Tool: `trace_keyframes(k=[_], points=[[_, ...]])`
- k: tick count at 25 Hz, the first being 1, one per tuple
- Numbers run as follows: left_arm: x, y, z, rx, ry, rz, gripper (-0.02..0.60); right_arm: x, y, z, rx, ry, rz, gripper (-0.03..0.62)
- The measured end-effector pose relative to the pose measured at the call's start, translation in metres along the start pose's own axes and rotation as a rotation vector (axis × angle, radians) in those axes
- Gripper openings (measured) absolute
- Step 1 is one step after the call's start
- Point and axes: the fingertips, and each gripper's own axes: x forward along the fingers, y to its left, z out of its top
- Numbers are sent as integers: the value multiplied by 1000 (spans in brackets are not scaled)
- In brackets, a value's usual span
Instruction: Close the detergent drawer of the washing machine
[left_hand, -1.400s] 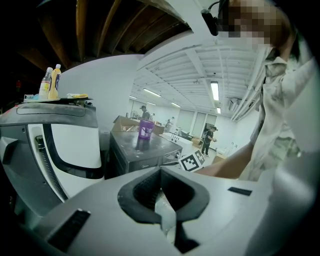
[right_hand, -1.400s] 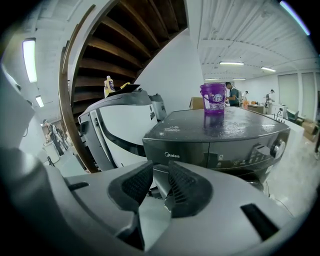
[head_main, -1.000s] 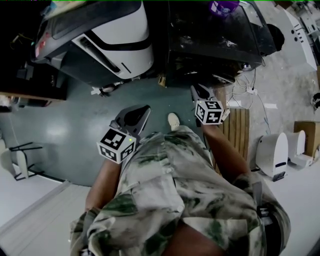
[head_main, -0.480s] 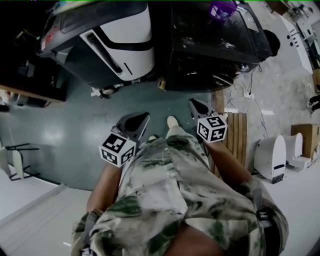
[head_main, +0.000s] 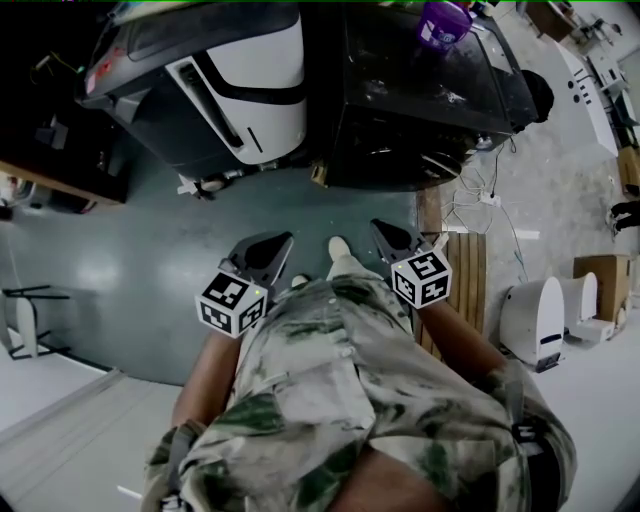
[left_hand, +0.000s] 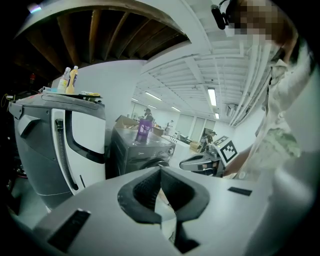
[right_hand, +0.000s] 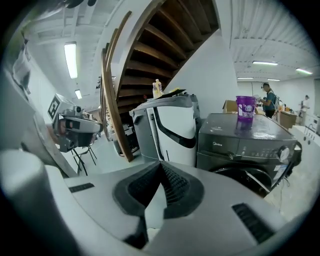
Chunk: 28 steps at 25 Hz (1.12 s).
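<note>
Detergent drawer (right_hand: 218, 146) sits at the upper left of the dark washing machine's (head_main: 420, 90) front panel, left of the round dial (right_hand: 285, 153). In the right gripper view it looks flush with the panel, though it is too small there to be sure. A purple cup (head_main: 443, 22) stands on the machine's top. Just beside the machine, on its left, stands a taller white-and-dark appliance (head_main: 250, 85) with bottles (right_hand: 158, 88) on top, and a wooden staircase (right_hand: 150, 45) rises behind it. Both grippers hang over the green floor (head_main: 120, 270), well apart from the machine and touching nothing. The left gripper (head_main: 272, 245) is closed, its ribbed pads (left_hand: 144, 192) meeting at the tips with nothing between them. The right gripper (head_main: 384, 232) has just been closing its jaws, which meet tip to tip, and it too is empty. Between the two grippers a light shoe (head_main: 340, 248) shows on the floor, just beyond the person's camouflage shirt (head_main: 340, 390).
</note>
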Motion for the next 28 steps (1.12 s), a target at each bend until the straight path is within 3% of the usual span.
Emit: trace_keyframes(k=[13,28], points=[[-12,-3,-14,2,11,-2,23,-14,28,8,-4,-6,52,21],[-23,2,-21,-9,23,10,23,-15,36,8,2,-4,57,21]])
